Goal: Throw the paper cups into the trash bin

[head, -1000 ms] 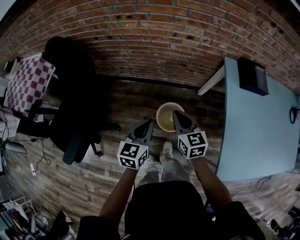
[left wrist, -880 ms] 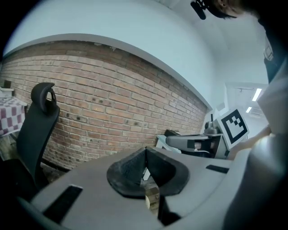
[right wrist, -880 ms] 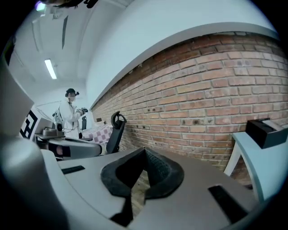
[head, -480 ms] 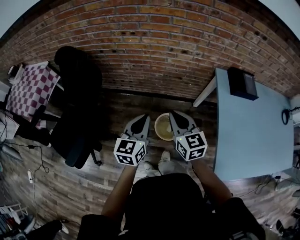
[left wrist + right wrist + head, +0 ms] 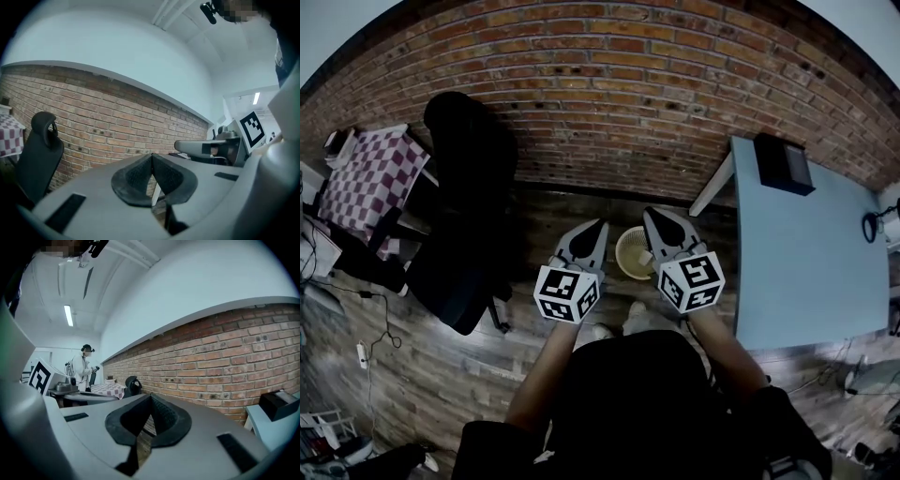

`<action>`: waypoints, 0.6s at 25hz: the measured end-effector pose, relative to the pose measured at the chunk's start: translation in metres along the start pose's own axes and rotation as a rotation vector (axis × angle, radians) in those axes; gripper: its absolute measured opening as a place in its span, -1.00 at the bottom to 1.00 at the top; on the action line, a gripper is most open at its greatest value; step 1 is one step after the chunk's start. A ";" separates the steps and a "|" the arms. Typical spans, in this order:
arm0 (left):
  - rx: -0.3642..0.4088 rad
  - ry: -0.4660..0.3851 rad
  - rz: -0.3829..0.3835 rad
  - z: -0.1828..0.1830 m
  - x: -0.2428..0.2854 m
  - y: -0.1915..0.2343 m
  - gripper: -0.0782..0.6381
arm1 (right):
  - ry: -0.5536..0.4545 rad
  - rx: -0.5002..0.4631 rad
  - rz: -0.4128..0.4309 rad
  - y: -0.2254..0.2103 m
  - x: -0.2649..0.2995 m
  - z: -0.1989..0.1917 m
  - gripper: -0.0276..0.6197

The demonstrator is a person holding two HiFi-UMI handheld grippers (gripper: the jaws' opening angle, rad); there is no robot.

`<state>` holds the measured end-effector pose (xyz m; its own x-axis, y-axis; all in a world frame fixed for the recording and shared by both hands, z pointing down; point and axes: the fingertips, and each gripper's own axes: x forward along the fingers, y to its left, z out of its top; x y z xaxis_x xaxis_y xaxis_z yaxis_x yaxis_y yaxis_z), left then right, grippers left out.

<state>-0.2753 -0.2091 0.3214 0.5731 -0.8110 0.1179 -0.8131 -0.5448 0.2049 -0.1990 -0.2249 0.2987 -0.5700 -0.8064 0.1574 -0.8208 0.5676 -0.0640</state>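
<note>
In the head view, we saw the trash bin [image 5: 630, 253] between our left gripper [image 5: 600, 225] and right gripper [image 5: 650, 214]. In the left gripper view, its jaws were pressed together on nothing; in the right gripper view, likewise.

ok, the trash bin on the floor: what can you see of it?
The trash bin is a round, pale cream, open-topped basket, upright on the wood-plank floor near the brick wall, beside the blue table. From above it shows between the left gripper and right gripper, whose body overlaps its right rim in the picture. Contents too small to tell.
</note>
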 end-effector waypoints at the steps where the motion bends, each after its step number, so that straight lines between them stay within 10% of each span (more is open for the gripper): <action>1: 0.006 0.000 -0.003 0.001 -0.003 -0.001 -0.76 | -0.007 0.001 0.001 0.003 -0.001 0.002 -0.90; 15: -0.017 -0.015 0.030 -0.005 -0.044 0.007 -0.76 | -0.004 0.030 0.038 0.040 -0.017 -0.011 -0.90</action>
<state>-0.3054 -0.1757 0.3226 0.5464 -0.8302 0.1100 -0.8283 -0.5162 0.2180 -0.2213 -0.1867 0.3048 -0.6012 -0.7847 0.1508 -0.7990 0.5930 -0.0995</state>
